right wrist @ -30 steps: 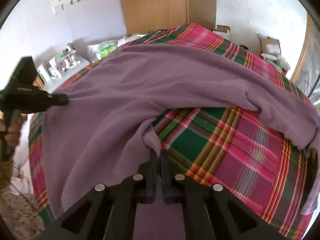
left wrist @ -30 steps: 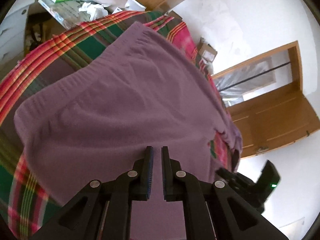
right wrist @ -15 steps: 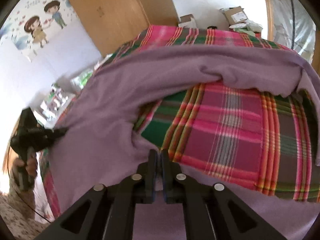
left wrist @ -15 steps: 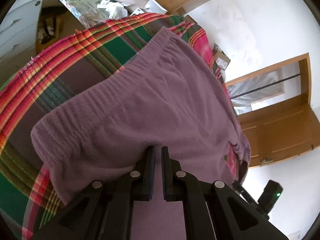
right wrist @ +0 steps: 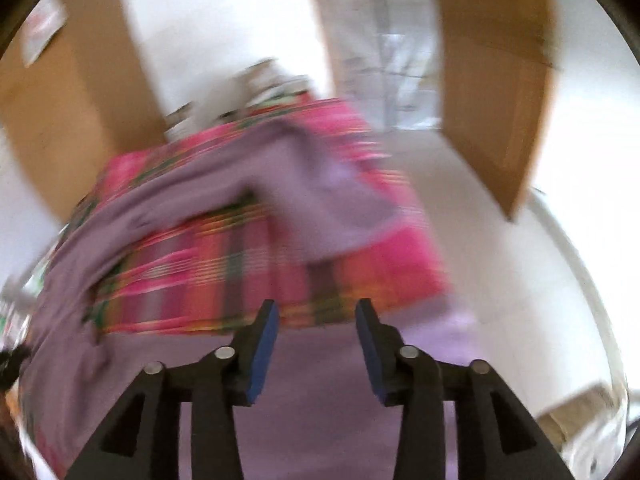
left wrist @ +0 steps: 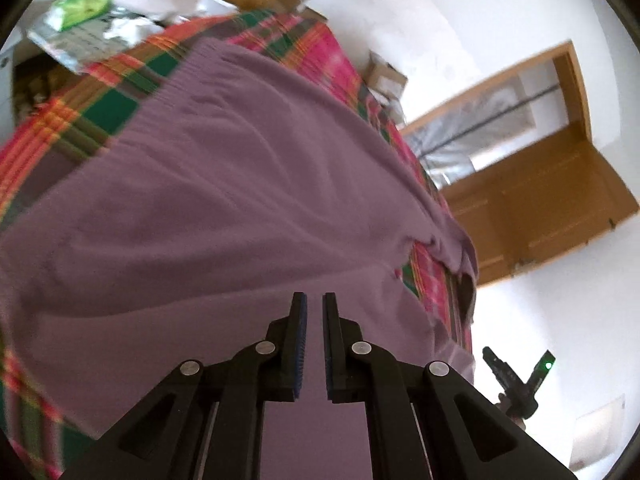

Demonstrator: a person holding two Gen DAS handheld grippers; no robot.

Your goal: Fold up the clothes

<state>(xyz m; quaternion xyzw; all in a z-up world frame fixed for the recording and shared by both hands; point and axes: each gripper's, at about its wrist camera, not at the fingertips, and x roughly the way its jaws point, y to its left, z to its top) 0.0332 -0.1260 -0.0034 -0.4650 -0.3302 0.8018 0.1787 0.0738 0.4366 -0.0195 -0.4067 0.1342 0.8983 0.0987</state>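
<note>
Purple garment half-spread on the plaid bed, fold unfinished

Nearest, the left gripper (left wrist: 314, 320) has its jaws nearly shut with purple cloth in the narrow gap, apparently pinching it; the right gripper (right wrist: 316, 320) has its jaws wide apart, holding nothing, above cloth at its base. Beyond, the purple garment (left wrist: 240, 184) lies across the plaid bed cover (left wrist: 104, 108), one part stretched away in the blurred right view (right wrist: 320, 196). Judging by the loose spread, no neat fold shows; folding and squaring remain.
</note>
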